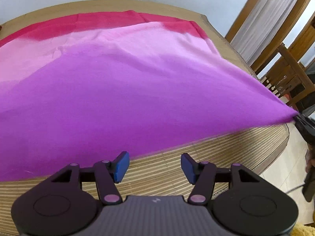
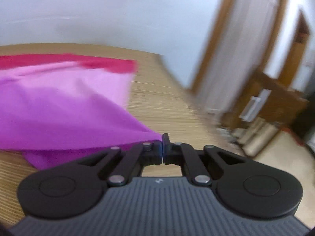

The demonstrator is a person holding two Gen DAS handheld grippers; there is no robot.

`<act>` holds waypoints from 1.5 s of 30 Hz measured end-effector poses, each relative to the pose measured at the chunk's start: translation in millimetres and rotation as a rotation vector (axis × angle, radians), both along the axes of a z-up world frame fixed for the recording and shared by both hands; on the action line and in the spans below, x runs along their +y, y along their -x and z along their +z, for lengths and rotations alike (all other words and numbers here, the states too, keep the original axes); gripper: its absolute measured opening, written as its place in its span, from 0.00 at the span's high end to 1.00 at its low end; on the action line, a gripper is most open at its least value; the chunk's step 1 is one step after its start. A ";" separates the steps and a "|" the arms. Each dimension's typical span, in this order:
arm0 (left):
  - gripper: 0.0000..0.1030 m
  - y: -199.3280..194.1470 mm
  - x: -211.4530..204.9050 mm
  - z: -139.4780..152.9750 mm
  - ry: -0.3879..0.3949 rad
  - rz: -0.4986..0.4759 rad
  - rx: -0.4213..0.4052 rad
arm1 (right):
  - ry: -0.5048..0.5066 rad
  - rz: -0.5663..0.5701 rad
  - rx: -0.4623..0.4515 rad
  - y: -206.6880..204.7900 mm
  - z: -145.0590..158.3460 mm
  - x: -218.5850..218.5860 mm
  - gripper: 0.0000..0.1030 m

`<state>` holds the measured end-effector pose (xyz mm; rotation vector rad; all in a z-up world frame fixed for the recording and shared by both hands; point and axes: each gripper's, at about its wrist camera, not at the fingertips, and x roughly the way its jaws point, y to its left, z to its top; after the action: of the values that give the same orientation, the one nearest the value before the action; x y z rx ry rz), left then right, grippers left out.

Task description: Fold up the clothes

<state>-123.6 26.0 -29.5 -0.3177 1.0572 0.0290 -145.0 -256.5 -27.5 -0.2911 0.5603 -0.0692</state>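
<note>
Left wrist view: left gripper (image 1: 155,164), jaws apart, empty; purple-to-red cloth (image 1: 110,90) lay just ahead on slatted table (image 1: 226,149).
Right wrist view: right gripper (image 2: 162,147), jaws closed, pinching the cloth's (image 2: 65,106) corner, fabric trailing left.

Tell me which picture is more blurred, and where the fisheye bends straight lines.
Right wrist view: strong motion blur on the doorway and cloth; the right gripper stays sharp. Left wrist view: mostly sharp, slight smear at the cloth's lower edge; the table edge curves strongly.
</note>
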 end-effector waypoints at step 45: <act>0.38 185.6 352.8 4.0 -0.230 0.240 0.101 | -0.297 0.906 0.385 120.9 -46.5 445.6 0.36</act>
<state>-309.2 378.8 -25.5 -0.2342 1.0986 0.3830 -265.9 189.1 -74.1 -0.2467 0.7634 0.9560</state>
